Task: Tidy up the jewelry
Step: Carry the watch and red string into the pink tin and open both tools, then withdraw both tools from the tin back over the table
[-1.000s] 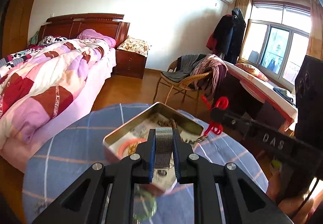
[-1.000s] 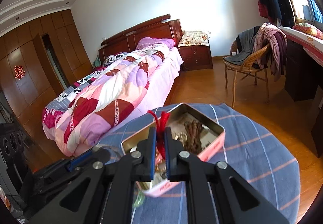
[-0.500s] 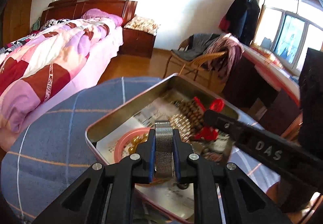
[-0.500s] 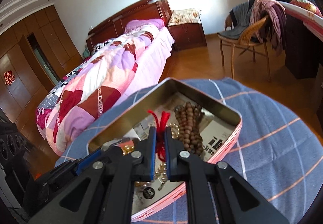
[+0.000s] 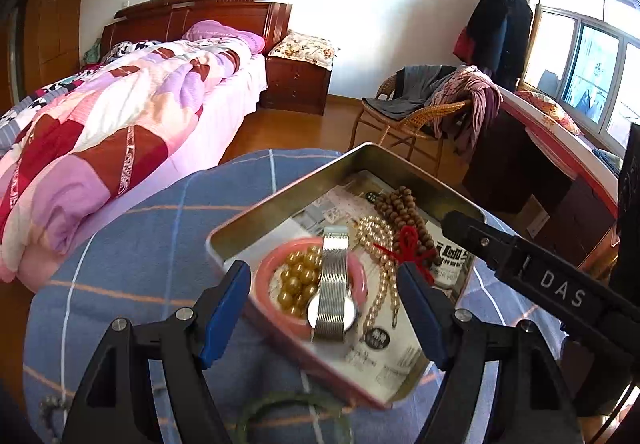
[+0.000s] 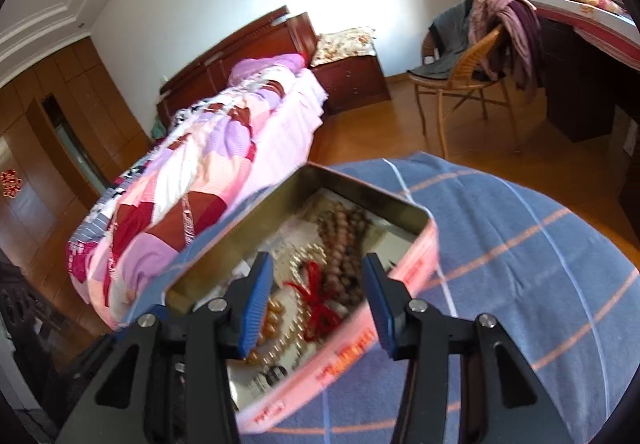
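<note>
An uncovered metal tin (image 5: pixel 280 200) with a pink outer wall (image 6: pixel 416 268) sits on the blue checked tablecloth (image 5: pixel 140 244). Inside are a pink bangle (image 5: pixel 264 272) around gold beads, a pearl string (image 5: pixel 376 232), brown wooden beads (image 5: pixel 404 204) and a red knotted cord (image 5: pixel 408 248). A silver mesh watch (image 5: pixel 334 284) lies across the bangle, between the opening jaws of my left gripper (image 5: pixel 324 308), whose pads stand clear of it. My right gripper (image 6: pixel 318 296) hovers over the tin with jaws opening; the red cord (image 6: pixel 316 304) lies loose below them.
A green bangle (image 5: pixel 288 416) and a small bead item (image 5: pixel 50 402) lie on the cloth in front of the tin. The right gripper's black body (image 5: pixel 540 284) reaches in from the right. Beyond the table stand a bed (image 5: pixel 120 124) and a wicker chair (image 5: pixel 416 120).
Both grippers came down toward the tin. The left jaws spread and let go of the silver watch; the right jaws spread and let go of the red cord.
</note>
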Available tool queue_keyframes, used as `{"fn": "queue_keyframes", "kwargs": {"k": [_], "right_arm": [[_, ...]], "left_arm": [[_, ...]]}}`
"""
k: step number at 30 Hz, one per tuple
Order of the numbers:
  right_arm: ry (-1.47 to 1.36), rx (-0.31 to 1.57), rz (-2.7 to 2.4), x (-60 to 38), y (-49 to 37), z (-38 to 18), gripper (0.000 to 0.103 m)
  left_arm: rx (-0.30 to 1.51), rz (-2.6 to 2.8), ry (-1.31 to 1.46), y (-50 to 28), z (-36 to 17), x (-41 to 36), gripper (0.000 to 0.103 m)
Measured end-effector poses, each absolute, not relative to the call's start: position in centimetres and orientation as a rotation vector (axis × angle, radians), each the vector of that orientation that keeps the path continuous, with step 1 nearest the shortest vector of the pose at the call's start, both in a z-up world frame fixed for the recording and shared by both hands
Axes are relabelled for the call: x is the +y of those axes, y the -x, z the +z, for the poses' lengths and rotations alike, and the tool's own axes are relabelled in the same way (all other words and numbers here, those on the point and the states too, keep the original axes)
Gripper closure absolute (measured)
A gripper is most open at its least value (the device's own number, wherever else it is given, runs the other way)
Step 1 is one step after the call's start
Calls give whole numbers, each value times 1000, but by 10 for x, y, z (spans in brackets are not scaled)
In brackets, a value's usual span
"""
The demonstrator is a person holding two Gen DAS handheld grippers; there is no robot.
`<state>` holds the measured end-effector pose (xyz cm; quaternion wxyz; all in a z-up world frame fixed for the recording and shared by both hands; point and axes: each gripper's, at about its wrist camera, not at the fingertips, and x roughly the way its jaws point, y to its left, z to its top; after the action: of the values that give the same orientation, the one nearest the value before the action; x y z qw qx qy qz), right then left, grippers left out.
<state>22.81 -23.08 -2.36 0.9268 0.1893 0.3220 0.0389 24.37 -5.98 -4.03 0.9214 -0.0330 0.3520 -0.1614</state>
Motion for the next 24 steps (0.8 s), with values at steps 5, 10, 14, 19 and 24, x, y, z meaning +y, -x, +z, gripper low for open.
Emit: {"fn": "queue_keyframes", "kwargs": {"k": [5,10,14,19,24], "right_arm": [[-326,678,56,-220,-211,-20,51],[-302,697,54,-210,-195,-21,51],[-287,716,58,-202,-183,-22,51],[-233,739,57,-187,-169,-22,51],[-187,745,62,-175,-154,-21,51]], "left_arm": [[727,-304,29,-223,-42,-54,28],[732,-289,42,-205,-43,-41,28],[737,-269,53,-192,-44,-32,28],[737,-253,64,-174,-44,-21,28],[732,-236,69,-160,-44,-12,28]]}}
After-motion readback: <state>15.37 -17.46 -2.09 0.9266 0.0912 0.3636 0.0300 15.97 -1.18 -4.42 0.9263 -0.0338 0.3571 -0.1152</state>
